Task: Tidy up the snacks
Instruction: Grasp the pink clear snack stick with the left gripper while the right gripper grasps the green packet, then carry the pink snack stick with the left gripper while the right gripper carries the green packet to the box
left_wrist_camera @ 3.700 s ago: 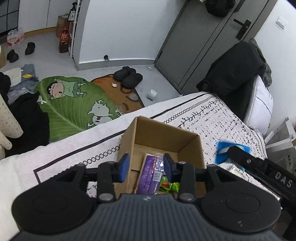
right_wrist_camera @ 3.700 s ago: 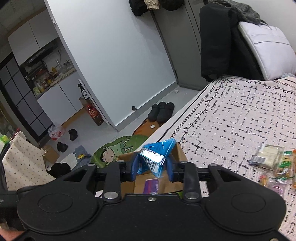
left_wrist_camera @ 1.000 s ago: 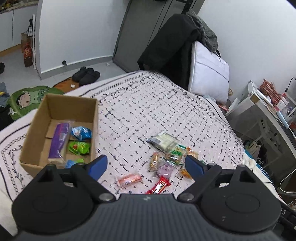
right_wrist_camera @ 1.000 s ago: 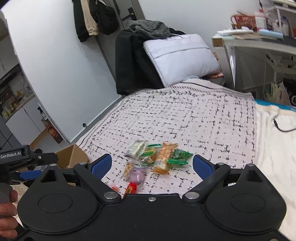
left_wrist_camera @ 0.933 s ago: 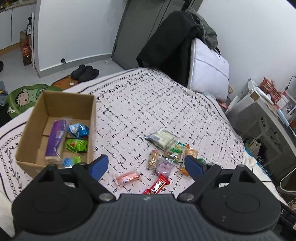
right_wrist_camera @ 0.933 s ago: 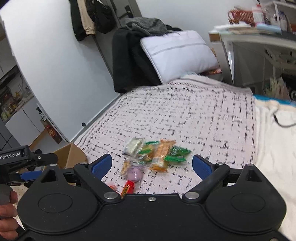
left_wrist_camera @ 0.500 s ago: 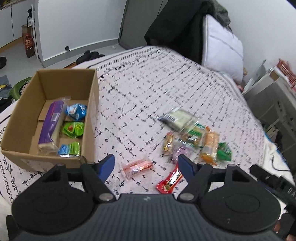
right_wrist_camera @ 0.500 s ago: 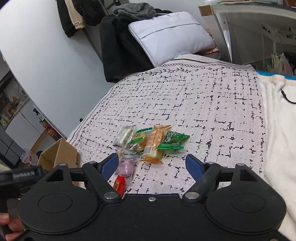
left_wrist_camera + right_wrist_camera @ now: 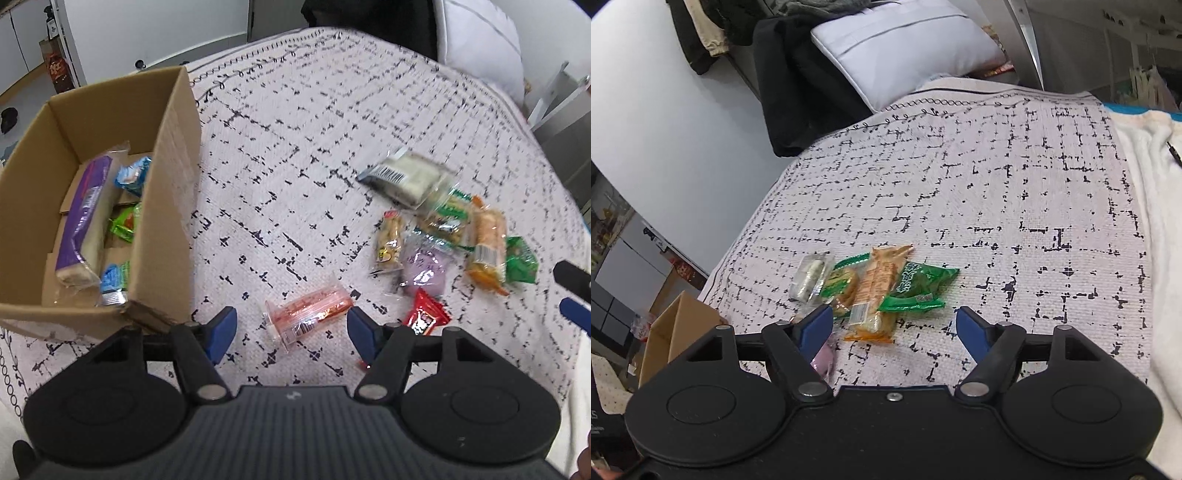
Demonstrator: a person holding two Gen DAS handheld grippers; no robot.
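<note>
With both tongs spread and empty, I lower my left gripper [image 9: 288, 328] squarely over the pink bar [image 9: 308, 308], my right gripper [image 9: 894, 325] over the orange pack [image 9: 873, 295].

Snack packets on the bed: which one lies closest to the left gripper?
The clear pink-red packet, alone between the left gripper's open jaws, apart from the pile.

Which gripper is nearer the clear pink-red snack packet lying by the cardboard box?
Left. The left gripper is open right over the clear pink-red snack packet, which lies between its fingertips. The right gripper is open over the orange packet, farther off.
</note>
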